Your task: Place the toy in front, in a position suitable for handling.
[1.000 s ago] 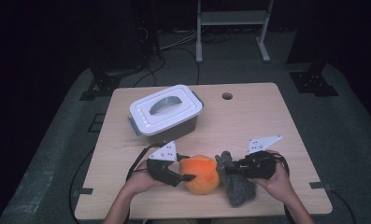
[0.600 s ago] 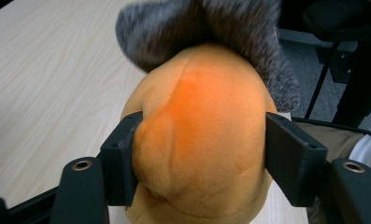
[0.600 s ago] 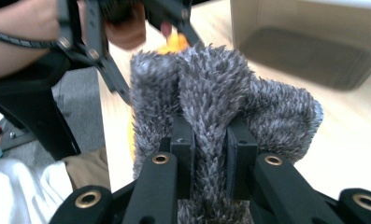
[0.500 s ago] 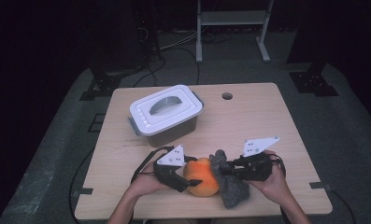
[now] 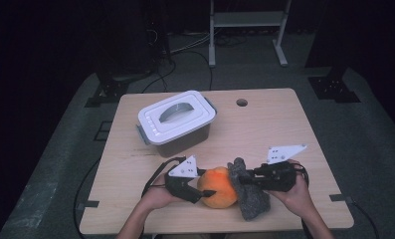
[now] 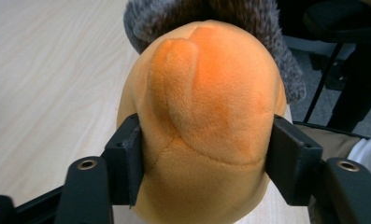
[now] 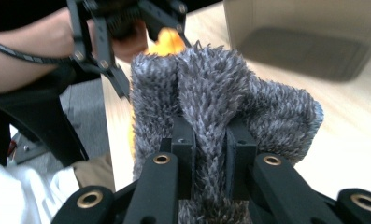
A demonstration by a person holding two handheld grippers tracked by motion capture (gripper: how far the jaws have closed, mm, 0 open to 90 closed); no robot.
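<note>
Claw (image 7: 210,154) tips buried in grey fur (image 7: 220,93)

No readable text, label or number anywhere.

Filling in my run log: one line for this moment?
left gripper shut on round orange plush toy | right gripper shut on shaggy grey cloth

Dark room, grey carpet floor (image 5: 369,129), white metal rack (image 5: 247,22) behind wooden table (image 5: 264,129).
</note>
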